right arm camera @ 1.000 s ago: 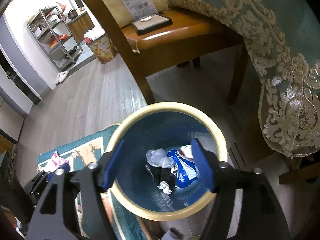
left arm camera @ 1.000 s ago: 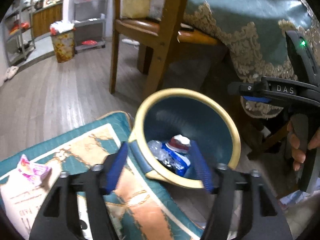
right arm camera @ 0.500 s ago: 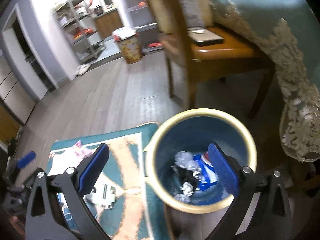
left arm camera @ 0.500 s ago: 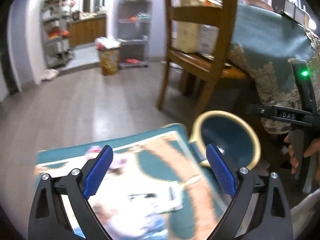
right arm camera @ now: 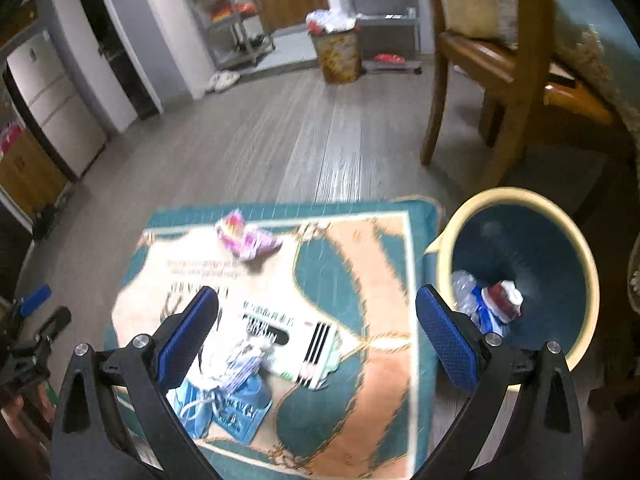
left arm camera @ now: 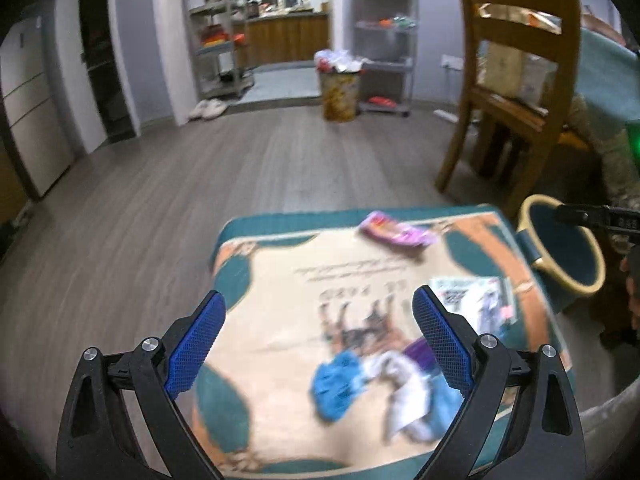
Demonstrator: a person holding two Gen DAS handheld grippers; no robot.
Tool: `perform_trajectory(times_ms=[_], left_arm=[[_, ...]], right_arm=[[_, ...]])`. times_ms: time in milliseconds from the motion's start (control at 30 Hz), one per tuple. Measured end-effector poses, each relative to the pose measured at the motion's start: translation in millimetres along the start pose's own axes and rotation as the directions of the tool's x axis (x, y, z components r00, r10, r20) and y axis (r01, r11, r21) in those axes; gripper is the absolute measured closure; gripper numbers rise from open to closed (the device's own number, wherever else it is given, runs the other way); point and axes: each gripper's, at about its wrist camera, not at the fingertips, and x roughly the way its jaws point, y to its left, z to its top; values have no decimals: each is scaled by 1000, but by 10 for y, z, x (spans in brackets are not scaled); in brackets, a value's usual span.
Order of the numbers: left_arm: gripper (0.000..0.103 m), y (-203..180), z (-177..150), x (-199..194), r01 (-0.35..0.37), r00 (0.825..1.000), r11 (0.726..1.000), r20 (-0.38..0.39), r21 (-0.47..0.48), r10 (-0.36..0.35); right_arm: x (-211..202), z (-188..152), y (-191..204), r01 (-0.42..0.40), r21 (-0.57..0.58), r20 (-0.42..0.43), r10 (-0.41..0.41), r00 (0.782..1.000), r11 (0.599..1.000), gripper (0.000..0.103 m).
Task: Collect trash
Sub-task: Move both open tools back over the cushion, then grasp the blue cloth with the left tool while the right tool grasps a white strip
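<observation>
Both grippers are seen over a teal-and-tan rug [left arm camera: 280, 320] laid on grey wood flooring; motion blur is present in both views. The left gripper [left arm camera: 318, 334] is spread wide, nothing between its blue pads [left arm camera: 196, 344]; rug and litter are seen through the gap, not touched. The right gripper [right arm camera: 318, 334] is likewise spread wide and empty, blue pads [right arm camera: 446, 344] well apart.

Trash left on the rug: a pink wrapper [right arm camera: 246, 238] near the far edge; a white printed packet [right arm camera: 294, 340] with black stripes near the middle, seen between the right gripper's fingers; a blue-and-white crumpled bag [right arm camera: 228, 396] just below the packet, toward the near edge. In the left wrist view the same pink wrapper [left arm camera: 394, 234], packet [left arm camera: 474, 304] and blue-white heap [left arm camera: 376, 384] are shown, the heap lying low between the left fingers and partly behind the right-hand pad.

A blue bin with cream rim [right arm camera: 592, 280] is set on the floor just beside the rug's right edge; inside it a crushed clear bottle, a blue wrapper and a red-and-white piece are seen. The bin [left arm camera: 596, 268] is at the right margin of the left view, with the other gripper's black body above it. A wooden chair [right arm camera: 516, 92] is stood behind the bin; a patterned waste basket [left arm camera: 340, 94] is far off by the shelves.
</observation>
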Motion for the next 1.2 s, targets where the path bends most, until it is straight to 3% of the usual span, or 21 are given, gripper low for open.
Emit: perform_trajectory(times_ms=[300, 367, 600, 767, 833, 933, 1067, 1200], left_arm=[[9, 366, -394, 386, 15, 989, 984, -143, -176, -40], [9, 361, -436, 433, 4, 987, 985, -157, -173, -32], [11, 249, -477, 572, 27, 982, 993, -182, -117, -48], [27, 103, -529, 727, 87, 966, 993, -237, -73, -103], [36, 34, -562, 807, 108, 955, 993, -272, -55, -119], [46, -57, -624, 930, 128, 935, 991, -330, -29, -131], [55, -103, -670, 1017, 147, 921, 989, -362, -18, -144], [65, -116, -637, 1007, 152, 925, 988, -348, -22, -150]], right_arm=[[357, -333, 180, -28, 141, -149, 49, 988, 990, 6], [410, -389, 233, -42, 152, -164, 67, 984, 988, 6], [655, -560, 374, -59, 154, -241, 95, 966, 986, 31], [784, -624, 426, -123, 194, -271, 174, 947, 973, 52], [826, -624, 449, -138, 197, -283, 191, 940, 971, 69], [835, -594, 482, -136, 183, -277, 184, 943, 974, 77], [804, -546, 503, -144, 169, -262, 185, 947, 975, 80], [757, -490, 497, -141, 154, -245, 176, 953, 978, 84]])
